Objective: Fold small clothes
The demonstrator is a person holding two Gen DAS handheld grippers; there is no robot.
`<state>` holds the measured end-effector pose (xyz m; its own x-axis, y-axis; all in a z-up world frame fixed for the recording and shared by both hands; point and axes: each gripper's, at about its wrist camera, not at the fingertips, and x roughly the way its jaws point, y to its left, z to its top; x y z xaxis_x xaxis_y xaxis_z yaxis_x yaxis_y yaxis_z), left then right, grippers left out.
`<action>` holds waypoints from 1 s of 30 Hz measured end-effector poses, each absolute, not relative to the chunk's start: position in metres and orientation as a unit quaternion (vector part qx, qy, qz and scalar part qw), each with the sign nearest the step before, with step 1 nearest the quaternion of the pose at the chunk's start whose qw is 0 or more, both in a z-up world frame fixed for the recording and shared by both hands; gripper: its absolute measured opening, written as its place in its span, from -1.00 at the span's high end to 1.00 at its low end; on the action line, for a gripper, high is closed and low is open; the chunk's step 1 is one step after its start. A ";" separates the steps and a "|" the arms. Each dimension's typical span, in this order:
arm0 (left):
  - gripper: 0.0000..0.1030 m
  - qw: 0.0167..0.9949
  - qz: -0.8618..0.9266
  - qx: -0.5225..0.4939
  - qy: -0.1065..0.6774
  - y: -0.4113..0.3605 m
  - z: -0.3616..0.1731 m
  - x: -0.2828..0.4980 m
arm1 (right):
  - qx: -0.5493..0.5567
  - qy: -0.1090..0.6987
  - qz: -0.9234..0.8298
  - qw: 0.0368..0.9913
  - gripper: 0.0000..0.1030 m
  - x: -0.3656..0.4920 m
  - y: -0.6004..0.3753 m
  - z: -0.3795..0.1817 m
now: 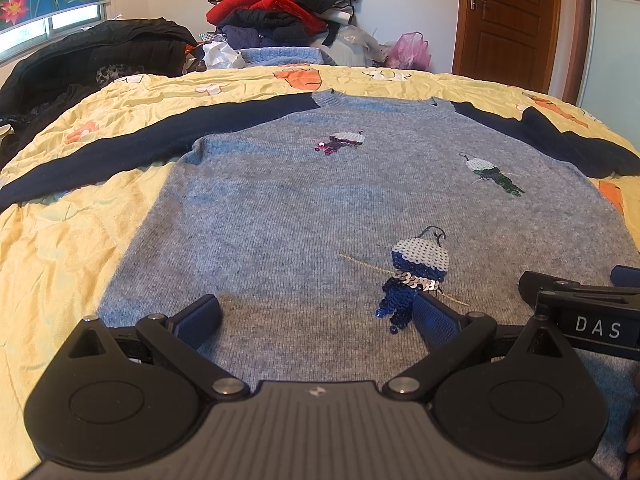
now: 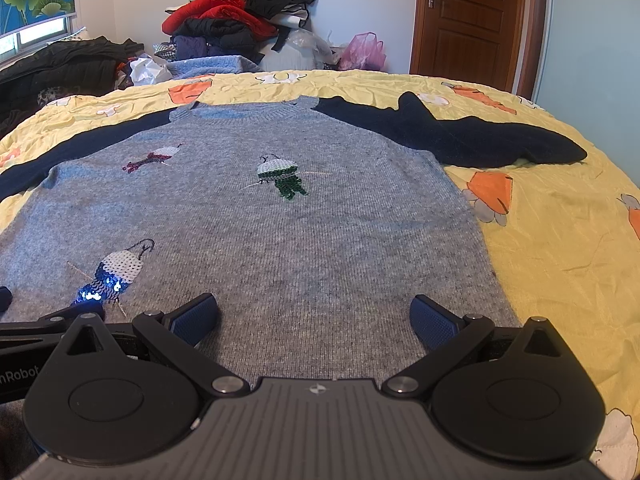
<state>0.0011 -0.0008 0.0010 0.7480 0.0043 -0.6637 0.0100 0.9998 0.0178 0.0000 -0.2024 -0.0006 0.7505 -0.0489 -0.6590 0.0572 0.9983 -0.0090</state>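
Both claws, left claw (image 1: pixel 316 320) and right claw (image 2: pixel 314 318), gape wide and empty over the hem of the grey sweater (image 1: pixel 320 208) spread flat on the bed (image 1: pixel 60 248); pinch both hem layers evenly before folding.

My grey sweater (image 1: pixel 304 216) has navy sleeves (image 1: pixel 120 152) and sequinned figures: blue at five o'clock, green at two. The bedspread (image 2: pixel 560 232) is yellow with orange flowers.
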 end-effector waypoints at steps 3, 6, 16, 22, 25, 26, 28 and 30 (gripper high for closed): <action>-1.00 0.935 -0.002 0.012 0.355 -0.003 0.002 -0.001 | 0.006 0.353 -0.027 0.935 -1.00 0.000 -0.202 0.000; -1.00 0.934 -0.005 0.012 0.356 0.000 0.002 -0.002 | 0.005 0.353 -0.027 0.935 -1.00 0.000 -0.203 -0.001; -1.00 0.936 -0.003 0.009 0.352 0.002 0.001 0.000 | 0.003 0.353 -0.027 0.935 -1.00 0.002 -0.202 -0.002; -1.00 0.936 -0.003 0.011 0.351 0.001 0.001 -0.001 | 0.003 0.353 -0.028 0.935 -1.00 0.002 -0.202 -0.002; -1.00 0.936 -0.002 0.012 0.351 0.000 0.001 -0.002 | 0.004 0.353 -0.028 0.935 -1.00 0.002 -0.202 -0.002; -1.00 0.936 -0.002 0.011 0.351 0.000 0.001 -0.002 | 0.003 0.353 -0.028 0.935 -1.00 0.002 -0.202 -0.002; -1.00 0.936 -0.002 0.011 0.351 0.000 0.001 -0.002 | 0.004 0.353 -0.027 0.935 -1.00 0.002 -0.202 -0.002; -1.00 0.936 -0.002 0.011 0.351 0.000 0.001 -0.002 | 0.003 0.353 -0.027 0.935 -1.00 0.002 -0.202 -0.002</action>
<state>-0.0017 0.0004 0.0009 0.7536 0.0039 -0.6573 0.0122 0.9997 0.0200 0.0020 -0.2017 -0.0020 0.7497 -0.0490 -0.6600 0.0538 0.9985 -0.0129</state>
